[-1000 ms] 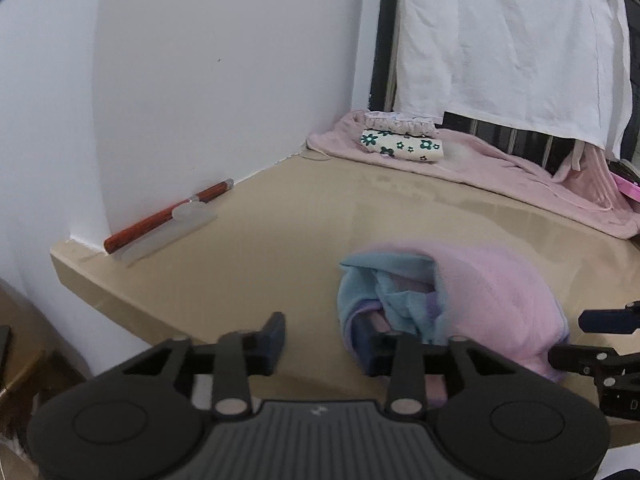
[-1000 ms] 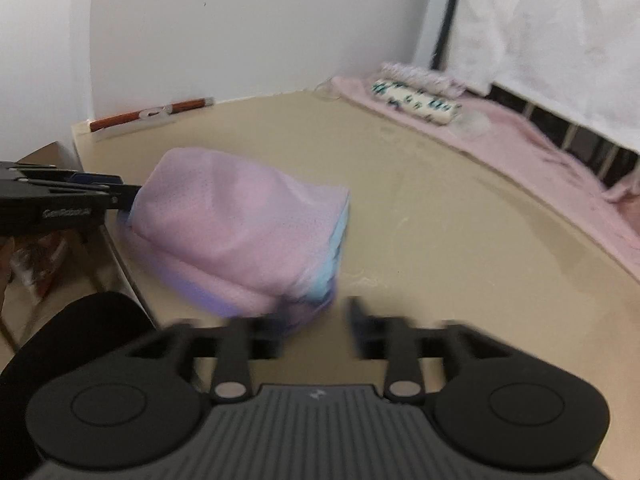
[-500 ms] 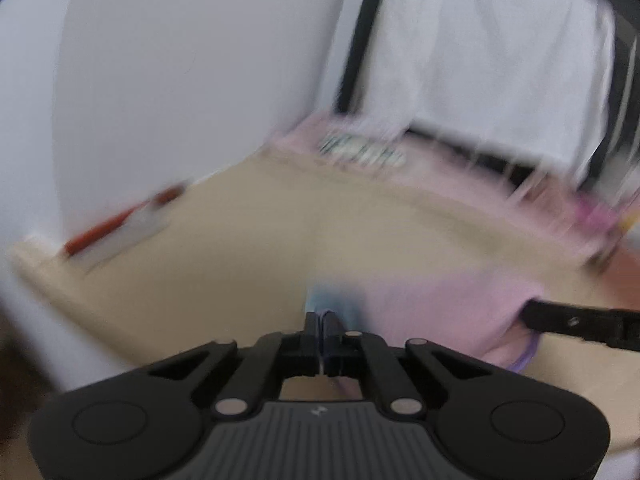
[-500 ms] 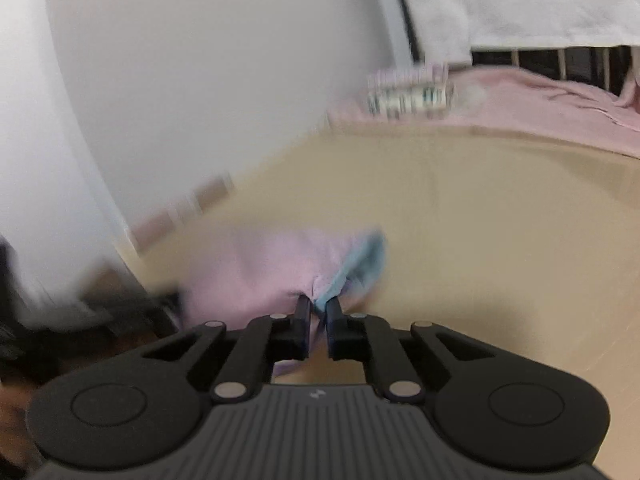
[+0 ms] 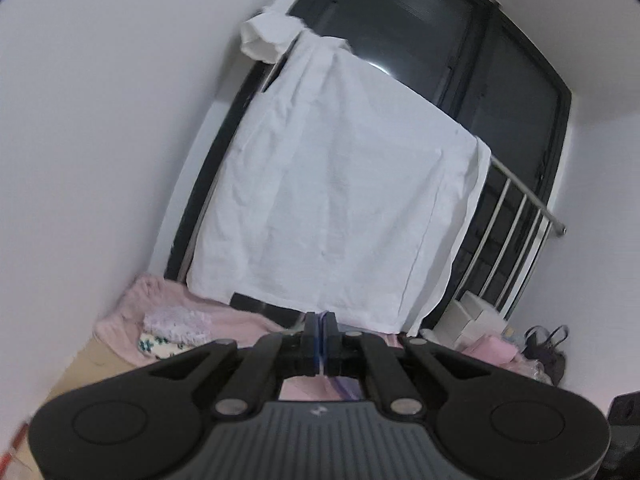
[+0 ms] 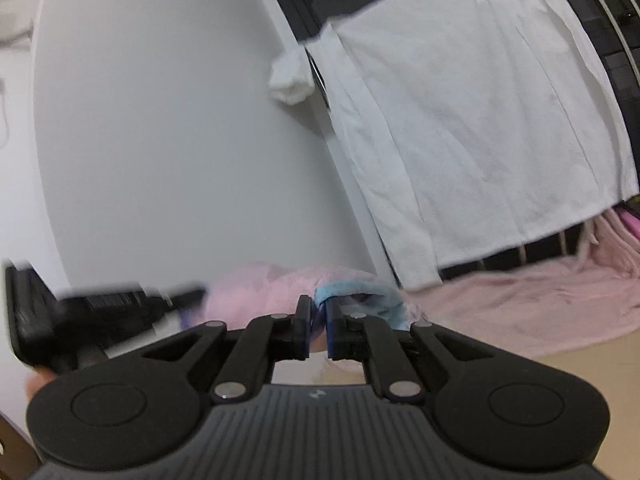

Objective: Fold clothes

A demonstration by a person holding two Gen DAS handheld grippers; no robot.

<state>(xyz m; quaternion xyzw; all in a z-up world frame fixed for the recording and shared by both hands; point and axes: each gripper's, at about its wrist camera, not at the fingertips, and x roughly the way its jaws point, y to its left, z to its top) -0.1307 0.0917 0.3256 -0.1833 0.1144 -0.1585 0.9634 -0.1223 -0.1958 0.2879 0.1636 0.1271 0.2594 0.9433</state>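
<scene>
Lifted off the table (image 6: 592,364), both claws, left claw (image 5: 321,334) and right claw (image 6: 318,320), pinch the pink garment's (image 6: 256,292) edges.

A second ago our grippers were open by the cloth (image 6: 256,292) on the table (image 6: 580,364). Now our left gripper (image 5: 321,344) and right gripper (image 6: 318,330) have pinched it and lifted it up. Both cameras have tipped up toward the white sheet (image 5: 340,208).

a home: white sheet (image 5: 340,200) over rail, folded laundry (image 5: 176,332).
</scene>
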